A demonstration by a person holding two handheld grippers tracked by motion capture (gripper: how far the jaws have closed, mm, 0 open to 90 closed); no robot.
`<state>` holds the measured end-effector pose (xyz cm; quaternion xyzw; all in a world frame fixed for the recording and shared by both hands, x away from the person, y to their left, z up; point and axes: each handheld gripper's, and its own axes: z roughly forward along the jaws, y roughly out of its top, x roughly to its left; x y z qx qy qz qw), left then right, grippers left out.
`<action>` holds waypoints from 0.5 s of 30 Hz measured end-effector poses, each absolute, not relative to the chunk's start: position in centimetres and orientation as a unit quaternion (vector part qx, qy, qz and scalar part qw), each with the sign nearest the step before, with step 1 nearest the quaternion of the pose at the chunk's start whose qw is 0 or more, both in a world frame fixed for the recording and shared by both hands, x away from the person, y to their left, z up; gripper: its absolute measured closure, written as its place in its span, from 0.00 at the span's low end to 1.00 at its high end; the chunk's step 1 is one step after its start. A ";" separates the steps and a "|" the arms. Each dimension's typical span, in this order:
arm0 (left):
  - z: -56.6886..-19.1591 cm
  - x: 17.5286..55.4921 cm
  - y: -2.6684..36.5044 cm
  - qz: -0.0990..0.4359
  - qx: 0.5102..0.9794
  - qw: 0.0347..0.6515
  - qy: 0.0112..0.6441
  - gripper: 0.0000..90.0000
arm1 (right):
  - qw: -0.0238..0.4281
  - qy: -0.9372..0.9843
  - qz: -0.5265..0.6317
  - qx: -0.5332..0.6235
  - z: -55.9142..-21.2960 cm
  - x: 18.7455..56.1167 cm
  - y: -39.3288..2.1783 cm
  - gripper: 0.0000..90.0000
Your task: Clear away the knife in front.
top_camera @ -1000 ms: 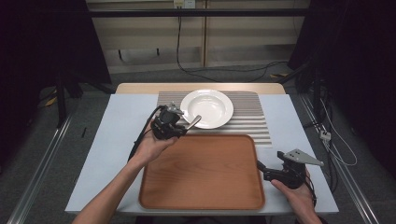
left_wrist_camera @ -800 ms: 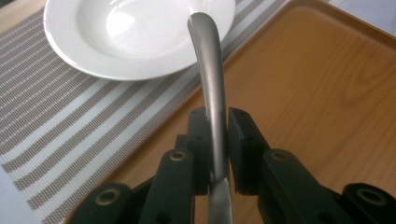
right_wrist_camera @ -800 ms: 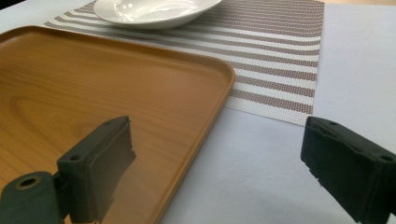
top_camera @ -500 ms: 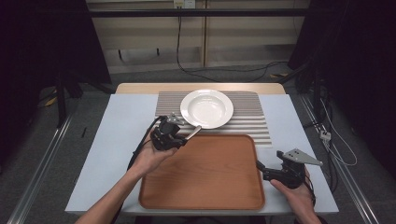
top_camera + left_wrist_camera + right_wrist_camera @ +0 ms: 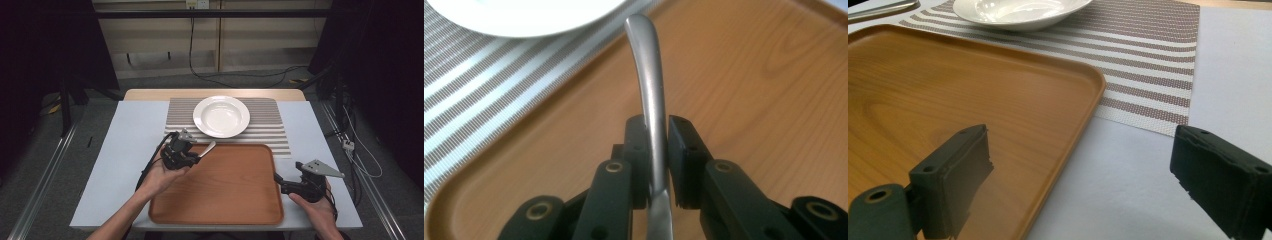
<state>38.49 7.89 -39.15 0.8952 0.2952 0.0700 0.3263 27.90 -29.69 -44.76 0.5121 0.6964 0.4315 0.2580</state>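
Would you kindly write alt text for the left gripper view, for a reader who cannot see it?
The left gripper has its two black jaws shut on a curved, silver metal utensil handle, which rises up the middle of the picture. Under it lies a brown wooden tray, with a striped beige placemat and the rim of a white plate at upper left.

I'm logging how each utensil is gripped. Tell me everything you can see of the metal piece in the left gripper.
The metal utensil handle is a slim, smooth, brushed silver strip with a rounded, slightly curved free end. The left gripper clamps it between its two black jaws partway along. It juts forward over the wooden tray's far left corner, toward the white plate, touching neither as far as I can tell. Its working end is hidden behind the jaws, so spoon, fork or knife is unclear.
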 end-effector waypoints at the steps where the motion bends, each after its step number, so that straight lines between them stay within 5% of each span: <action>1: -39.3 38.4 7.9 0.070 0.896 0.324 0.296 0.89 | 0.258 0.696 0.431 0.512 -44.8 27.9 -29.7 0.10; 15: -41.9 37.9 7.9 0.047 0.899 0.303 0.313 0.89 | 0.257 0.697 0.431 0.513 -44.8 27.9 -29.7 0.10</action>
